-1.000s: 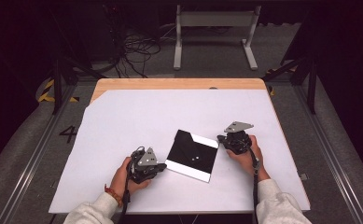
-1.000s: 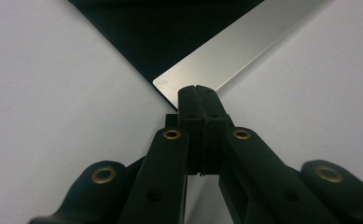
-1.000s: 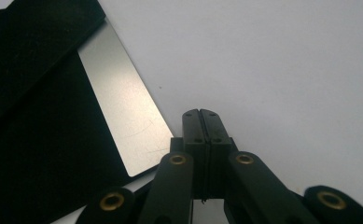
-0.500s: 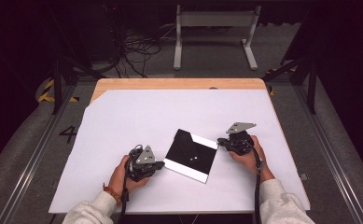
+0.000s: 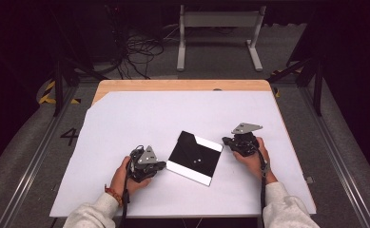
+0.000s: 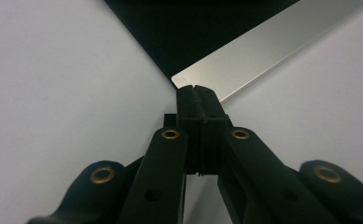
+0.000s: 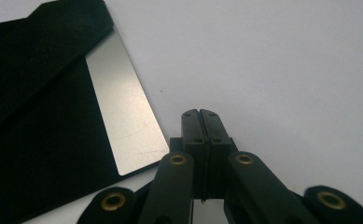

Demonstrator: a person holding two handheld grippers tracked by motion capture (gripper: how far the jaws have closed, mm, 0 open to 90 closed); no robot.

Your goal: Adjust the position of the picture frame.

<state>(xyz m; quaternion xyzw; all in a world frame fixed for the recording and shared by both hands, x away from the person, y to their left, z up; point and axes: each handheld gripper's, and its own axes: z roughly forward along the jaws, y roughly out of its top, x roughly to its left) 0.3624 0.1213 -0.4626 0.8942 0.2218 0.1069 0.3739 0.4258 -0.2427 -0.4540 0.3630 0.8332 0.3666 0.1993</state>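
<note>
dim room, grey floor [image 5: 344, 156], tangled cables [image 5: 140, 50].

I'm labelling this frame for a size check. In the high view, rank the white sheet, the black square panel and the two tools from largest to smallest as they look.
1. White sheet, by far the largest.
2. Black panel.
3. Left tool and right tool: both look about alike, so no ranking between them.

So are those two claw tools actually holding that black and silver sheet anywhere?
No. The left gripper and right gripper are both shut with nothing between their jaws, each beside a corner of the black sheet.
</note>
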